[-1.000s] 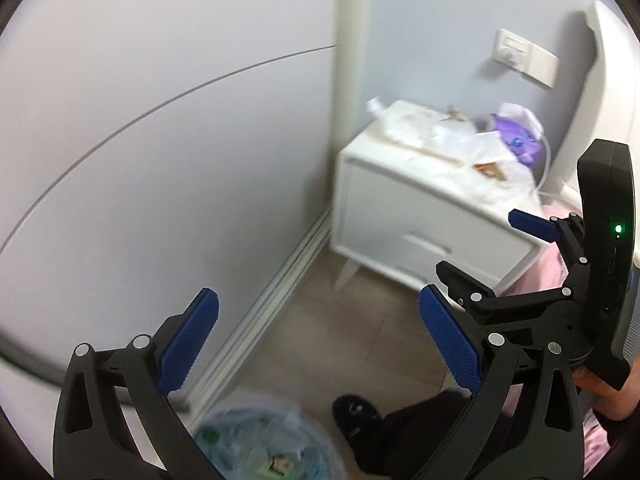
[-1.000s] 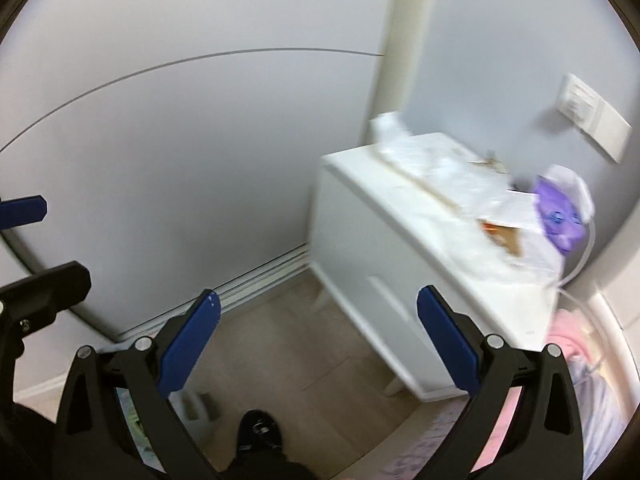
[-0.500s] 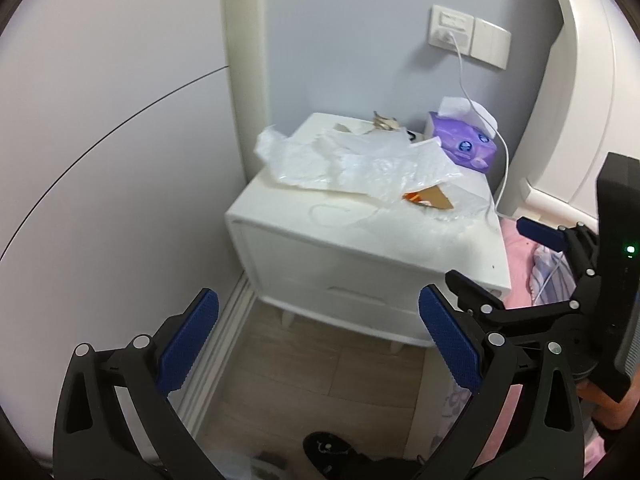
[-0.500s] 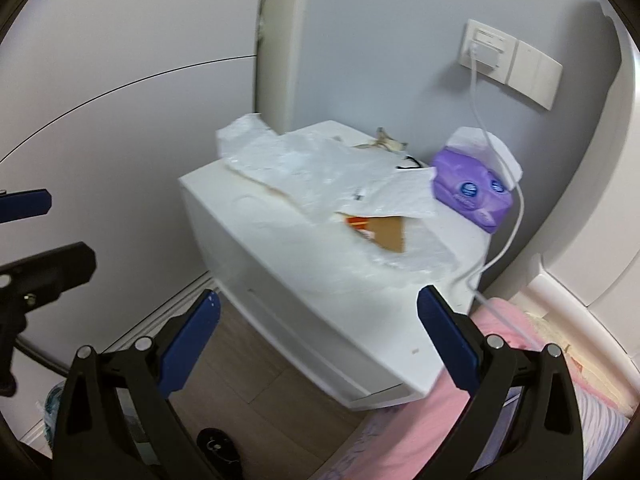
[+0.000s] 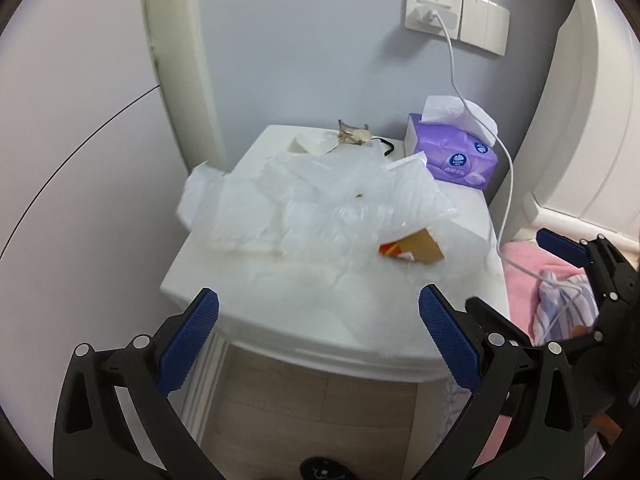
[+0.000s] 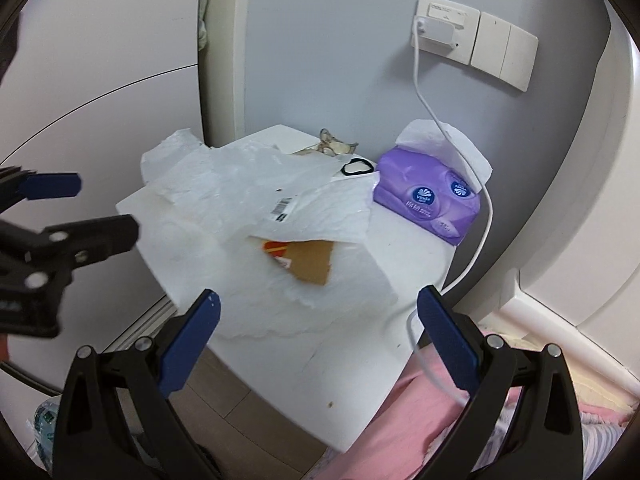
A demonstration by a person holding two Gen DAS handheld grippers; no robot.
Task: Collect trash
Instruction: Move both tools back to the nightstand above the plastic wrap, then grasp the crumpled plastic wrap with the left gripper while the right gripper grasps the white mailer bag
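A pile of crumpled clear and white plastic wrapping (image 5: 320, 200) lies on a white bedside table (image 5: 304, 312); it also shows in the right wrist view (image 6: 256, 192). A torn brown and red cardboard piece (image 5: 412, 246) sticks out from under it, seen too in the right wrist view (image 6: 308, 262). A small brown scrap (image 5: 352, 136) lies at the table's back. My left gripper (image 5: 318, 336) is open and empty above the table's front edge. My right gripper (image 6: 318, 336) is open and empty, just short of the cardboard.
A purple tissue pack (image 6: 428, 204) sits at the table's back right, with a white charging cable (image 6: 476, 240) running from a wall socket (image 6: 444, 28) across it. A black hair tie (image 6: 356, 166) lies beside it. Pink bedding (image 6: 420, 420) is at the right. A bin (image 6: 44, 428) stands on the floor, left.
Both grippers swung up from the floor and bin and moved in close over the bedside table. The trash pile is now large and centred in both views. Both stayed open.
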